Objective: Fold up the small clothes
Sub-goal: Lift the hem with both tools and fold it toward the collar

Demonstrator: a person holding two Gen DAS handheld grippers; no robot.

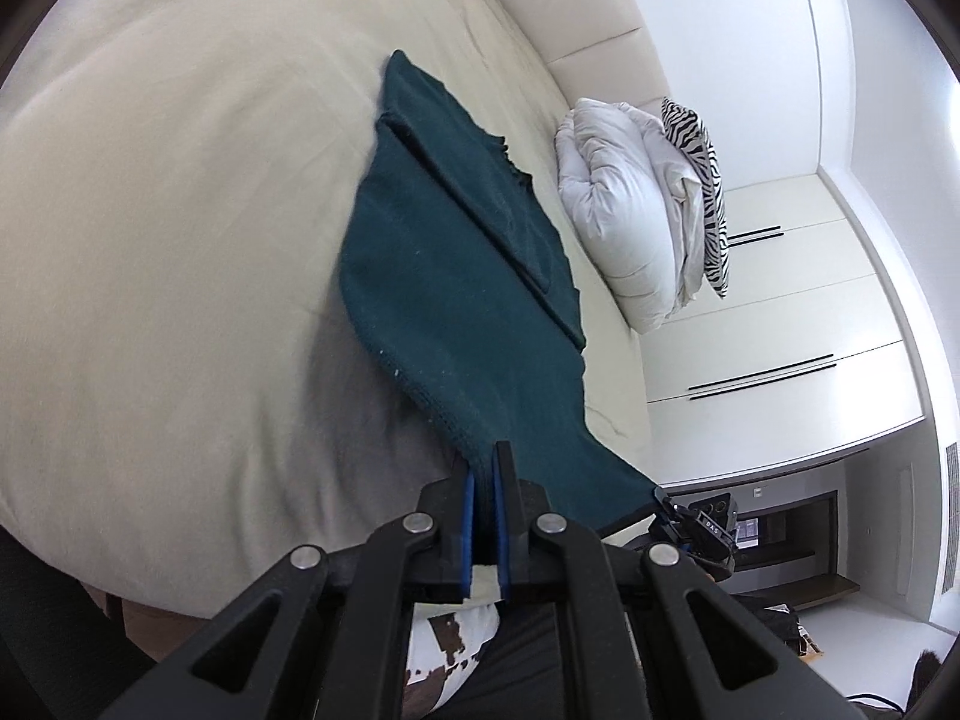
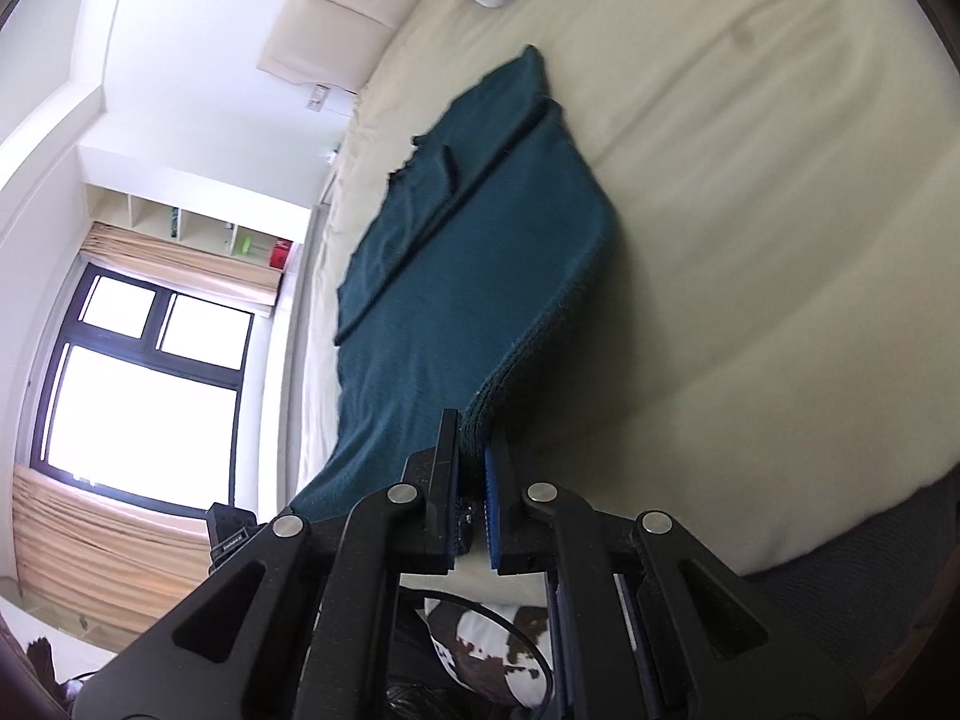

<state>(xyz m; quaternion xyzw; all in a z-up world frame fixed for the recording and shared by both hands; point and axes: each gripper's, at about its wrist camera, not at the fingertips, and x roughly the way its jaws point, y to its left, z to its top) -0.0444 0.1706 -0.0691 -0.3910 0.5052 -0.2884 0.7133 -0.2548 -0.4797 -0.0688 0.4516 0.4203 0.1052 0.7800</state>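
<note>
Soft, limp teal garment [image 1: 444, 276] sags from both corners; left gripper [image 1: 485, 480] and right gripper [image 2: 474, 456] each clenched on its hem

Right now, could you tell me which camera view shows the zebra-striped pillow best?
The left wrist view. There the zebra-striped pillow stands whole behind the white duvet at the headboard. The right wrist view shows only a corner of the white duvet at its top edge, with no stripes visible.

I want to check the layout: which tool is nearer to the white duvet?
Right. The right tool grips the teal garment's duvet-side corner; the left tool grips the far corner.
</note>
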